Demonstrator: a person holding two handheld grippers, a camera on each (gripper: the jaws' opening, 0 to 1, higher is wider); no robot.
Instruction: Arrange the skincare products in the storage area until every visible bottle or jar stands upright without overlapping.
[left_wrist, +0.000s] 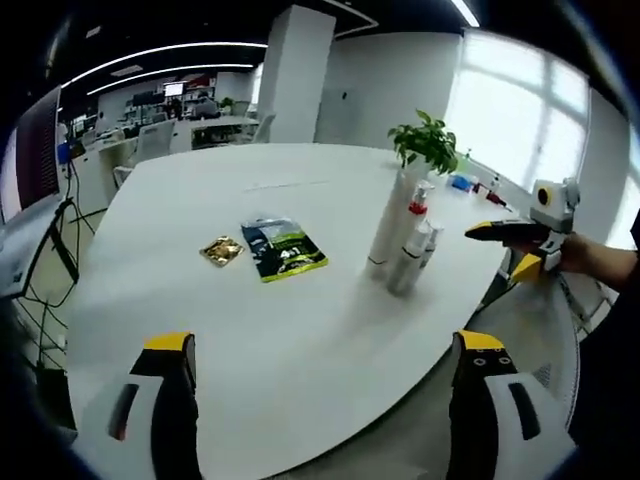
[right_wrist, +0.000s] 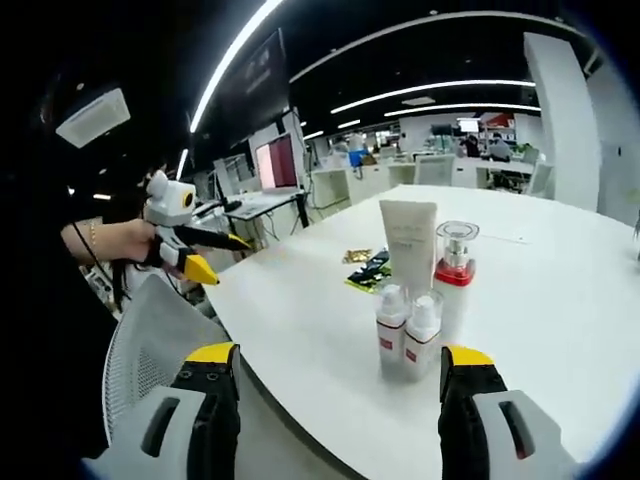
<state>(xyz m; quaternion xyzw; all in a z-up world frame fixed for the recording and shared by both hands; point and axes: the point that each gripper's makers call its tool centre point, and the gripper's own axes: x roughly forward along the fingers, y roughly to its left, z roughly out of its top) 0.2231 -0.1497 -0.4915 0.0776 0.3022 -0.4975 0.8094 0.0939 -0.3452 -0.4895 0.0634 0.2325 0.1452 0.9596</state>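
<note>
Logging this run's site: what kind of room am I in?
Likely an open-plan office: a large white table, rows of desks with monitors behind, a mesh office chair at the table's edge.

Open-plan office. Large white rounded worktop (left_wrist: 300, 330), mesh office chair (right_wrist: 150, 350) beside it. Rows of desks with monitors (right_wrist: 275, 160) behind, linear ceiling strip lights (left_wrist: 160, 50), white structural column (left_wrist: 295, 75), big bright windows (left_wrist: 520, 100), potted plant (left_wrist: 428, 140) on worktop.

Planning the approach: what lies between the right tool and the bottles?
Bare white table in the right gripper view: nothing lies between the right tool and the small bottles.
</note>
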